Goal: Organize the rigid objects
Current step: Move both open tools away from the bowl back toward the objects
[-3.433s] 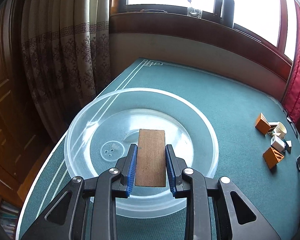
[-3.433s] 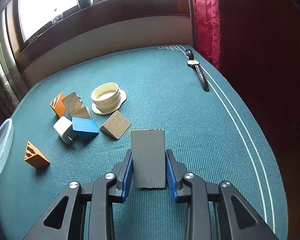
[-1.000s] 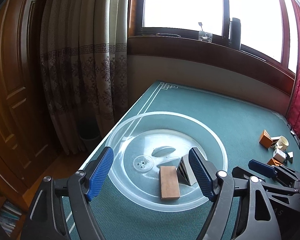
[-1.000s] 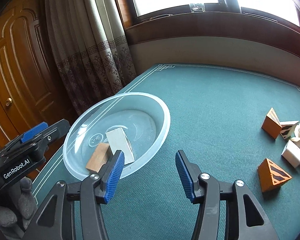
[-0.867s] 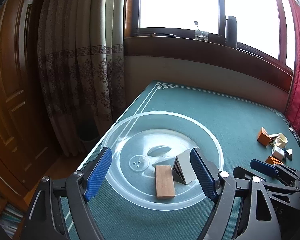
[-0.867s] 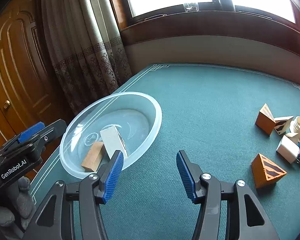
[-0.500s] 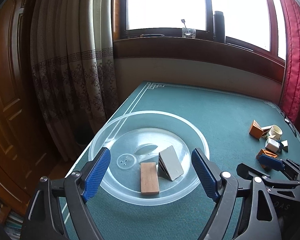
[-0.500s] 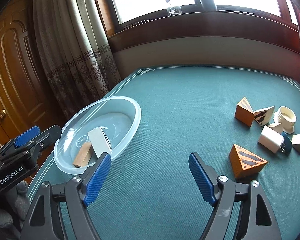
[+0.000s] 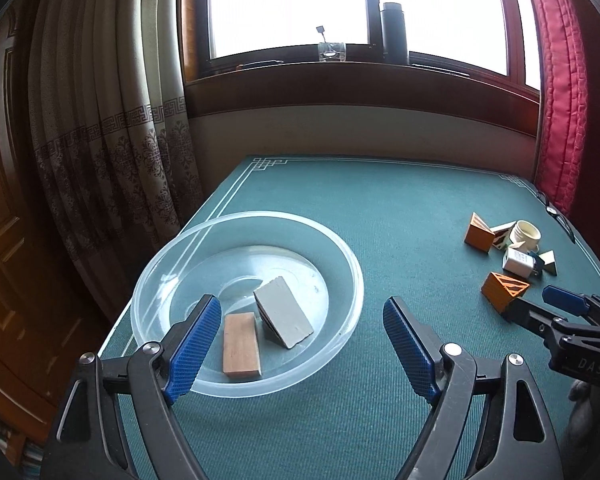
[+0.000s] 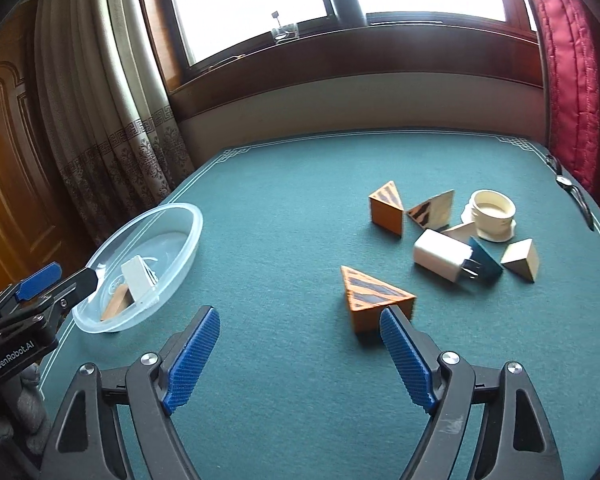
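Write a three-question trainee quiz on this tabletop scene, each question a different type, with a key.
1. True or false: the clear bowl holds two blocks.
2. What lies nearest the right hand-held gripper? A) the striped orange wedge B) the cream ring C) the white plug adapter
3. Fill in: both the right and the left hand-held gripper are ____ and hold nothing.

Key: 1 true, the brown block and the grey wedge; 2 A; 3 open.
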### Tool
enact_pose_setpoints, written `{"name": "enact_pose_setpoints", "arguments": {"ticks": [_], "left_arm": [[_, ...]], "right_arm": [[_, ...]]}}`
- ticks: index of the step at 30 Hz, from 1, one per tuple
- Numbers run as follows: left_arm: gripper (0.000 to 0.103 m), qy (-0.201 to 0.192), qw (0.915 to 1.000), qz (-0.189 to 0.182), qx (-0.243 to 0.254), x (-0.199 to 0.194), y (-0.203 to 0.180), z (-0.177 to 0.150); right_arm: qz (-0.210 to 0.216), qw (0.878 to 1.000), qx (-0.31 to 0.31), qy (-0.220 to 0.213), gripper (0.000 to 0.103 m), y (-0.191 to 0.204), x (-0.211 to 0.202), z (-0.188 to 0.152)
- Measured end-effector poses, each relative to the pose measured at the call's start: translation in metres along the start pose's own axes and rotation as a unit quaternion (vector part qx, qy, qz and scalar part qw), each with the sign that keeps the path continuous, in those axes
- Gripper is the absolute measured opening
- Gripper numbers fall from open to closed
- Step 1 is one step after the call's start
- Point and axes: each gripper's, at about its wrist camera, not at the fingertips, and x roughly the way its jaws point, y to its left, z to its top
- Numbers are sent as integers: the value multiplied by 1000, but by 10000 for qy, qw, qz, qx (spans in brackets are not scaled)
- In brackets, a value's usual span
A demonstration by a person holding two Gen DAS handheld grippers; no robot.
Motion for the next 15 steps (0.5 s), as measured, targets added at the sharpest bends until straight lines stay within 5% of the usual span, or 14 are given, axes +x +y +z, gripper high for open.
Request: {"name": "enact_pose_setpoints", "arguments": {"ticks": [15], "left_arm": [[84, 251, 9969, -540, 507, 13, -60, 6]], "right_arm": [[-798, 9956, 480, 143, 85, -106, -10, 3]]}}
